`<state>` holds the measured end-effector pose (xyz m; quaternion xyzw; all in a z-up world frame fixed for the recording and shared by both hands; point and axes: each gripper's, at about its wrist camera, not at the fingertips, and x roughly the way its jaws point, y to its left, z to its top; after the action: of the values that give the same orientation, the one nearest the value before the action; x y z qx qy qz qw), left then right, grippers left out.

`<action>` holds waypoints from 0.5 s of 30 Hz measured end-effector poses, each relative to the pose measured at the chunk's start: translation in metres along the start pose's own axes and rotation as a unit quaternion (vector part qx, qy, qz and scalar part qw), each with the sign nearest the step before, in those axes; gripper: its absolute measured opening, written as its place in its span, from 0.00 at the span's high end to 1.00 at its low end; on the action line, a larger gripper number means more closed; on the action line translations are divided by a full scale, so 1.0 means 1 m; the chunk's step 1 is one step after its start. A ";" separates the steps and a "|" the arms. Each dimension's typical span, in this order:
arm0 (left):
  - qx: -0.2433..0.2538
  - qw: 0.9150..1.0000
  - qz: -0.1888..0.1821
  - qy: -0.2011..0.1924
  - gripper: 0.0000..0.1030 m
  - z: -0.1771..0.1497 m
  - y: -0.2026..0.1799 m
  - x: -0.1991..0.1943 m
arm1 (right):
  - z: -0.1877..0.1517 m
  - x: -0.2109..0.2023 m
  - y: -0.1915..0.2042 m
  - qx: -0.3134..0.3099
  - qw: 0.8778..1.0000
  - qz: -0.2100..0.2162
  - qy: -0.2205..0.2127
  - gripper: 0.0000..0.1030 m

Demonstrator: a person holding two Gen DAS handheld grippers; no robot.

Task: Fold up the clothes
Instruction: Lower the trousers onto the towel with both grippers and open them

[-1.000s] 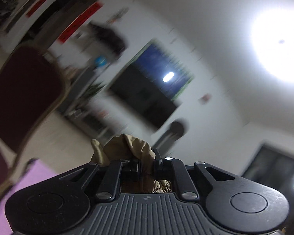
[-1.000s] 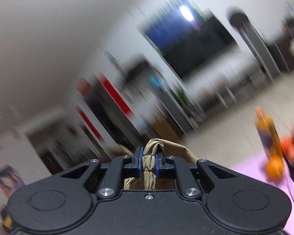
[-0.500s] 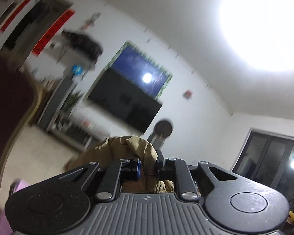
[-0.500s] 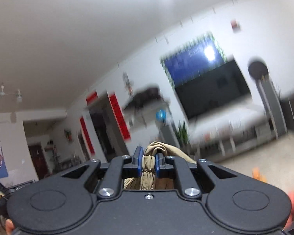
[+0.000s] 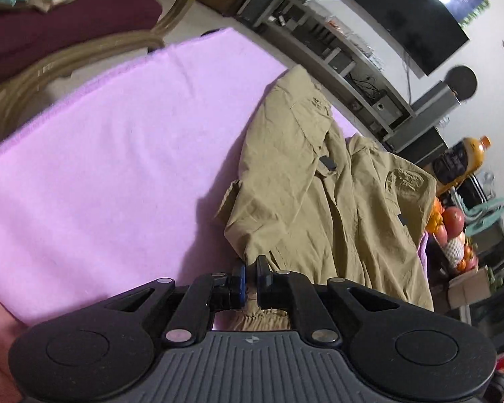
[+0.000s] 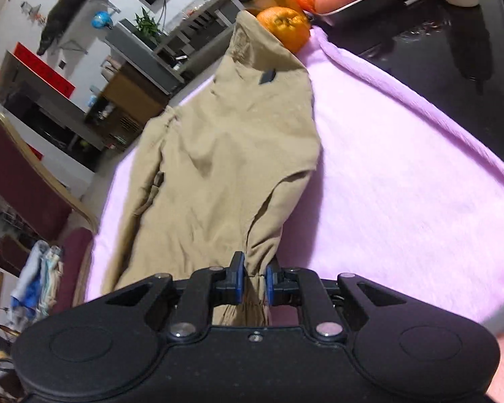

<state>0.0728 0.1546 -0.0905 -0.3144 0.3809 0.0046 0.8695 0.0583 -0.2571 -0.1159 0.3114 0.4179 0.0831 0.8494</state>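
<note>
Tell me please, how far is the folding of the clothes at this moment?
Early stage. Done: the khaki garment lies spread lengthwise on the pink blanket. In hand: the left gripper and right gripper each pinch its near edge. Left: no fold is visible yet, so all the folding remains.

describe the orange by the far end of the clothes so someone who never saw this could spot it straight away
Start at the purple blanket that covers the table and follow the tan garment to its far tip. The orange sits right there, beside the metal tray of fruit. It is the only loose fruit, outside the tray, against the cloth.
</note>
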 end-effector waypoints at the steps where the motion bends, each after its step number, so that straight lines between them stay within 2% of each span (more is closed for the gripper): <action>1: 0.002 1.000 -0.005 -0.006 0.96 0.001 0.001 -0.004 | 0.001 -0.002 0.005 -0.004 1.000 -0.002 -0.003 0.88; 7: -0.003 0.998 -0.054 -0.038 1.00 -0.006 0.001 -0.049 | 0.016 -0.012 0.021 0.019 0.999 0.037 -0.001 0.89; 10: 0.004 0.999 -0.045 -0.027 1.00 -0.013 0.004 -0.048 | 0.023 -0.016 0.022 0.030 0.998 0.049 0.006 0.89; 13: 0.012 0.999 -0.030 -0.011 1.00 -0.020 0.008 -0.042 | 0.018 -0.008 0.011 0.030 0.999 0.023 0.027 0.89; 14: 0.015 1.000 -0.025 -0.005 0.99 -0.022 0.009 -0.040 | 0.016 -0.001 0.006 0.032 0.999 0.014 0.037 0.89; 15: 0.017 1.000 -0.019 0.000 0.87 -0.025 0.011 -0.038 | 0.014 0.006 0.001 0.030 0.999 0.003 0.043 0.88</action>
<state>0.0267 0.1585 -0.0832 -0.3066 0.3746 -0.0189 0.8748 0.0725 -0.2605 -0.1127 0.3342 0.4558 0.0859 0.8204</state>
